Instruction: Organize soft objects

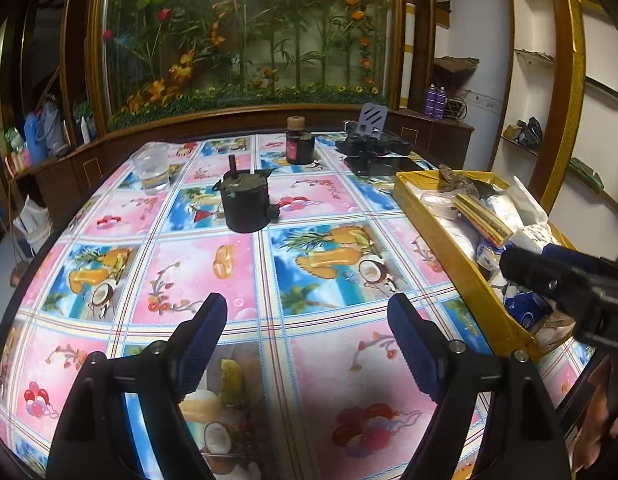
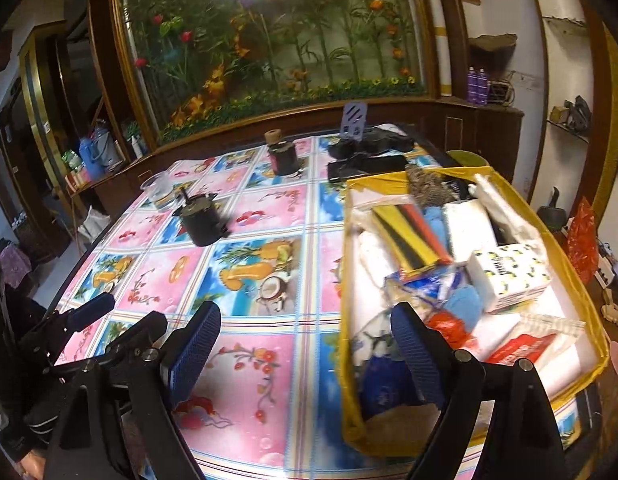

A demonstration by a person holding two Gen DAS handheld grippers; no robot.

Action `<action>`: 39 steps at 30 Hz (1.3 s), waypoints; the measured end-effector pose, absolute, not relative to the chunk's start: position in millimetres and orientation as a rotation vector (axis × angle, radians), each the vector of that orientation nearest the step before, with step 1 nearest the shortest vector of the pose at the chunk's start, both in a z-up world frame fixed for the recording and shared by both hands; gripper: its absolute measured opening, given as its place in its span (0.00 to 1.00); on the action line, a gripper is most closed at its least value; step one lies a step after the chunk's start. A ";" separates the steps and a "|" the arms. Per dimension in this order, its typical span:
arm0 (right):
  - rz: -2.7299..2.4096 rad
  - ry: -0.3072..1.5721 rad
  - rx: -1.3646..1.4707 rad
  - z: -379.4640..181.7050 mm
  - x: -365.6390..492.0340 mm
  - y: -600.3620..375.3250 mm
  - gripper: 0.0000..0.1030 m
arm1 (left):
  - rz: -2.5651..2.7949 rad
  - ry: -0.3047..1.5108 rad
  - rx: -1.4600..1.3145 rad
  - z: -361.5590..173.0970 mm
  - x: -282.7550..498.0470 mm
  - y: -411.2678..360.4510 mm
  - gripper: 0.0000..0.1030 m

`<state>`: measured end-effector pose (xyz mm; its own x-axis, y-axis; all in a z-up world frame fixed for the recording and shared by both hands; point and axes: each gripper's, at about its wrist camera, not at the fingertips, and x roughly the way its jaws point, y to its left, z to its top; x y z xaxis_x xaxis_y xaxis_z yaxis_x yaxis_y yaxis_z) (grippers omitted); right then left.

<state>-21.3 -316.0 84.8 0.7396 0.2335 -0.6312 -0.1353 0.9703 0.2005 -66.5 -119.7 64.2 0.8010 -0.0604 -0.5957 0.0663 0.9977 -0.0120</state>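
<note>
**Soft items in yellow box, both grippers spread and empty**

- Left gripper (image 1: pixel 307 330): jaws wide apart, nothing held, poised over bare tablecloth (image 1: pixel 213 264).
- Right gripper (image 2: pixel 305 332): jaws wide apart, nothing held; its right finger is seen over the near-left part of the yellow box (image 2: pixel 345 280).
- Task items are seen piled loosely inside the box: striped cloth roll (image 2: pixel 409 236), lemon-print tissue pack (image 2: pixel 509 276), white tissue pack (image 2: pixel 467 224), blue cloth (image 2: pixel 465 304), red packet (image 2: pixel 521 348). None are seen lying out on the cloth.
- Key relation: the box lies to the right of both grippers, long axis running away from the cameras. The right gripper is judged nearer; the left is well apart, with the box at its far right.
- Striped roll's long axis runs diagonally, far-left to near-right.
- The scene fits either items gathered in the box, or a box still to be sorted; which cannot be told.
</note>
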 end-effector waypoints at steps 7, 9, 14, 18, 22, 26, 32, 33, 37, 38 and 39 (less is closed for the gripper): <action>0.144 0.680 0.180 87.8 -35.6 -349.0 0.90 | -0.080 0.620 0.079 65.7 -71.3 -147.7 0.81; 0.127 0.676 0.194 87.8 -38.7 -358.8 0.90 | -0.083 0.612 0.099 66.1 -73.3 -155.0 0.81; 0.095 0.671 0.226 86.8 -43.9 -379.3 0.90 | -0.088 0.591 0.143 67.8 -78.1 -172.8 0.81; 0.078 0.667 0.245 85.4 -46.3 -390.7 0.90 | -0.089 0.576 0.173 69.7 -80.2 -185.5 0.82; 0.070 0.666 0.260 82.8 -48.4 -399.0 0.90 | -0.091 0.566 0.199 69.8 -81.9 -196.3 0.86; 0.062 0.669 0.267 81.0 -49.8 -403.8 0.90 | -0.092 0.559 0.223 69.0 -83.0 -203.9 0.86; 0.056 0.671 0.274 81.5 -49.5 -405.1 0.90 | -0.104 0.577 0.230 68.0 -81.9 -206.0 0.93; 0.059 0.672 0.270 81.5 -49.2 -403.7 0.90 | -0.095 0.576 0.227 67.5 -82.1 -204.3 0.94; 0.062 0.670 0.247 81.3 -48.9 -395.4 0.90 | -0.084 0.611 0.198 64.1 -76.8 -195.6 0.94; 0.059 0.671 0.245 80.8 -48.7 -394.8 0.90 | -0.084 0.616 0.192 63.8 -76.0 -194.7 0.94; 0.056 0.672 0.247 80.2 -48.6 -394.7 0.90 | -0.086 0.618 0.188 63.6 -76.3 -193.9 0.94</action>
<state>-48.6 -394.7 80.2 0.7821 0.1304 -0.6094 0.0283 0.9694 0.2438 -76.3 -193.9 63.6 0.8119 -0.0239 -0.5833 0.1360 0.9794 0.1491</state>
